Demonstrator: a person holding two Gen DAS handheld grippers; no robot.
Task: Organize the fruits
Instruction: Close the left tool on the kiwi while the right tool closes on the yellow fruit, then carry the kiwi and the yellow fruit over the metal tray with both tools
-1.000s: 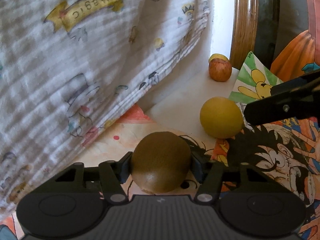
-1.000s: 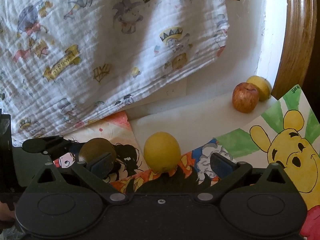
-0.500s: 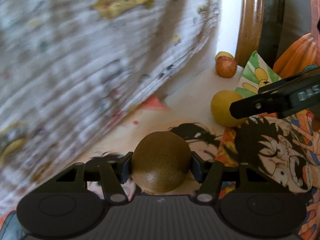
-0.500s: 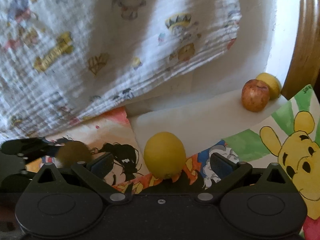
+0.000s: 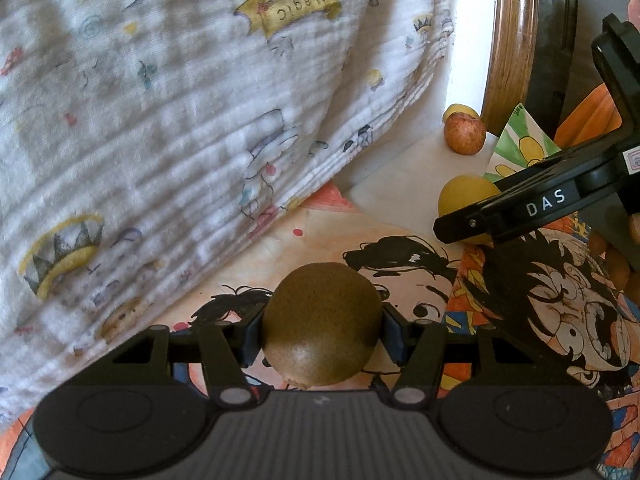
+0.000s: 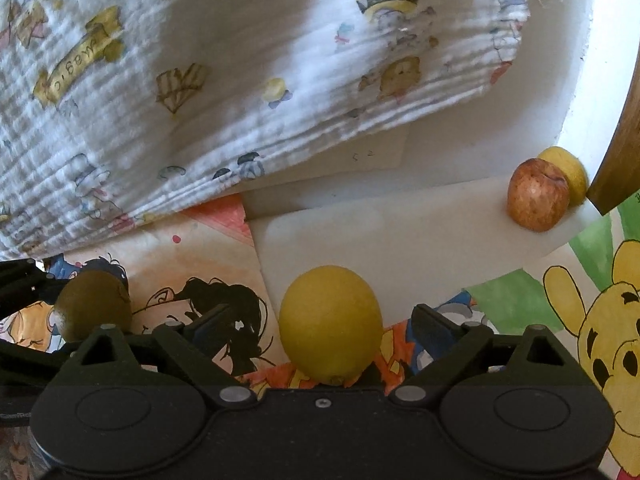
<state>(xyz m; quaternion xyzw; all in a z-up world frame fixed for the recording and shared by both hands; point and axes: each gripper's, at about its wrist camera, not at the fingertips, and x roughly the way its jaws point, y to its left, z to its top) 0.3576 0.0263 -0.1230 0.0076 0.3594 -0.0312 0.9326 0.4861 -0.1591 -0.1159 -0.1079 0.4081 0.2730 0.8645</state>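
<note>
- A white muslin cloth (image 5: pixel 168 128), printed with crowns and cartoon figures, hangs over the back of the scene and drapes down to the tabletop (image 6: pixel 400 236), which is covered with cartoon drawings (image 5: pixel 560 312) and a bare white sheet.
- The left gripper (image 5: pixel 320 332) holds a brown kiwi (image 5: pixel 320 324), its fingers clamped on either side of the fruit; the kiwi appears lifted just above the drawings, though contact with the surface cannot be ruled out.
- The right gripper (image 6: pixel 320 324) frames a yellow lemon (image 6: pixel 330 324), fingers apart with a visible gap on each side, the lemon resting at the edge of the white sheet and not yet gripped.
- A red apple (image 6: pixel 538 196) sits at the far right corner of the sheet, touching a second yellow fruit (image 6: pixel 566 170) behind it, beside a curved wooden frame (image 5: pixel 506 40).
- Judged from this layout, the step in hand is a two-handed gather: the kiwi is secured, the lemon is next.
- The next move likely calls for closing the right fingers squarely on the lemon's widest part, since its rounded skin could roll or slip out, then carrying both fruits toward the apple's corner, if that is the gathering spot.
</note>
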